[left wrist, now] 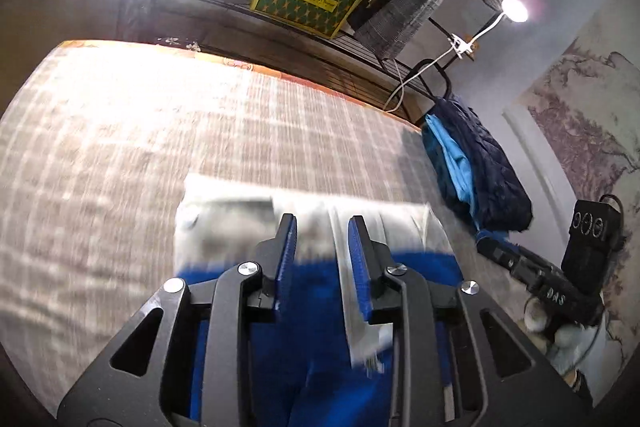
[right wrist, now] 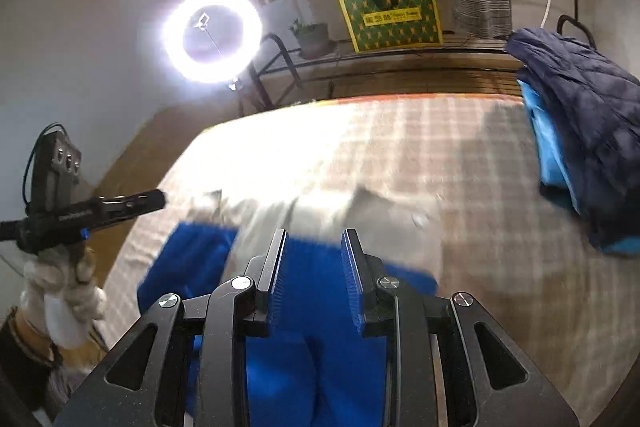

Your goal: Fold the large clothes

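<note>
A large blue garment point(left wrist: 320, 307) with a pale grey part point(left wrist: 224, 227) lies on a plaid bed cover point(left wrist: 120, 147). My left gripper point(left wrist: 322, 227) hangs over it with its blue pads apart. A whitish strip of the garment point(left wrist: 360, 327) runs beside the right pad, not pinched. In the right wrist view my right gripper point(right wrist: 314, 243) has blue cloth point(right wrist: 312, 307) filling the gap between its pads, its edge at the fingertips. The grey part point(right wrist: 384, 223) spreads beyond. Both views are motion-blurred.
A navy quilted jacket on a light blue garment point(left wrist: 480, 167) point(right wrist: 580, 131) sits at the bed's right edge. A gloved hand point(right wrist: 64, 291) holds the other tool at the left. Behind the bed stand a ring light point(right wrist: 212, 35), a rack with a yellow-green box point(right wrist: 390, 13) and hanging clothes.
</note>
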The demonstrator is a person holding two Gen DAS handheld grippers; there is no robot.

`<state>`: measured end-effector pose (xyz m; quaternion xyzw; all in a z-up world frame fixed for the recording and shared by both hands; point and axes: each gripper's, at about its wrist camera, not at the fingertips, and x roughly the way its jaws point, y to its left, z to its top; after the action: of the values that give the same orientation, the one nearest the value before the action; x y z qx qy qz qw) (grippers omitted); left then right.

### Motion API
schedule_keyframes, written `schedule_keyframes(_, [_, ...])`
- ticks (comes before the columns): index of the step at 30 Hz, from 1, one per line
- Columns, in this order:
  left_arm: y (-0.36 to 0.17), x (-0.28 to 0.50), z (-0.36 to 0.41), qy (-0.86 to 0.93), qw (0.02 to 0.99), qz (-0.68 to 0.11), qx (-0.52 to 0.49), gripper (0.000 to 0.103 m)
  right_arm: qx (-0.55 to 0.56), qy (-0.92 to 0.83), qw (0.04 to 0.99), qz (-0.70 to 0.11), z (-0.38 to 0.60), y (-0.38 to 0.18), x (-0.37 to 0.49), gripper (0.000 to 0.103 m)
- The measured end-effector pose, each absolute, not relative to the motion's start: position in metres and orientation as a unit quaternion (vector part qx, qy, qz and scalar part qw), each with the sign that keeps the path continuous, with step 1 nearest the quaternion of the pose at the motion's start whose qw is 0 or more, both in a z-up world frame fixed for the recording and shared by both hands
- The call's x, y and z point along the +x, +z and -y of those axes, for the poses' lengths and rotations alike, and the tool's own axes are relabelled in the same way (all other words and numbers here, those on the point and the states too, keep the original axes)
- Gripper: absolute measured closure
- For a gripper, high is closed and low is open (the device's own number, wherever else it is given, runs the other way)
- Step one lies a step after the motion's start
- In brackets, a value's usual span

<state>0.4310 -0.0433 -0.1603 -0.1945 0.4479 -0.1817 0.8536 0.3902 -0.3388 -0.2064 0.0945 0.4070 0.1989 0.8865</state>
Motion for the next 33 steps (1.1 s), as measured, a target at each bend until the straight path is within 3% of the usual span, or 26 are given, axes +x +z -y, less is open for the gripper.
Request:
schedule_keyframes(8, [-0.222, 0.475, 0.084, -0.175, 0.819, -0.530, -0.134, 0.077, 0.043, 0.195, 0.855, -0.478, 0.295, -0.257, 0.453, 0.078])
schedule_keyframes(11, [-0.254, 0.465, 0.088, -0.168, 0.817, -0.545, -0.087, 0.084, -0.001, 0.190, 0.839, -0.509, 0.286, -0.279, 0.454, 0.078])
schedule_keyframes(17, [-0.252, 0.458, 0.084, -0.185, 0.826, -0.526, -0.085, 0.085, -0.047, 0.188, 0.835, -0.515, 0.277, -0.300, 0.448, 0.077])
schedule_keyframes(24, [-0.200, 0.420, 0.040, -0.189, 0.846, -0.476, -0.148, 0.084, 0.056, 0.220, 0.845, -0.483, 0.331, -0.243, 0.420, 0.078])
schedule_keyframes(27, [-0.207, 0.402, 0.024, -0.172, 0.850, -0.476, -0.145, 0.084, 0.074, 0.231, 0.844, -0.478, 0.351, -0.235, 0.392, 0.078])
schedule_keyframes(33, [-0.253, 0.384, 0.001, -0.140, 0.840, -0.501, -0.157, 0.086, 0.054, 0.194, 0.827, -0.526, 0.375, -0.280, 0.370, 0.077])
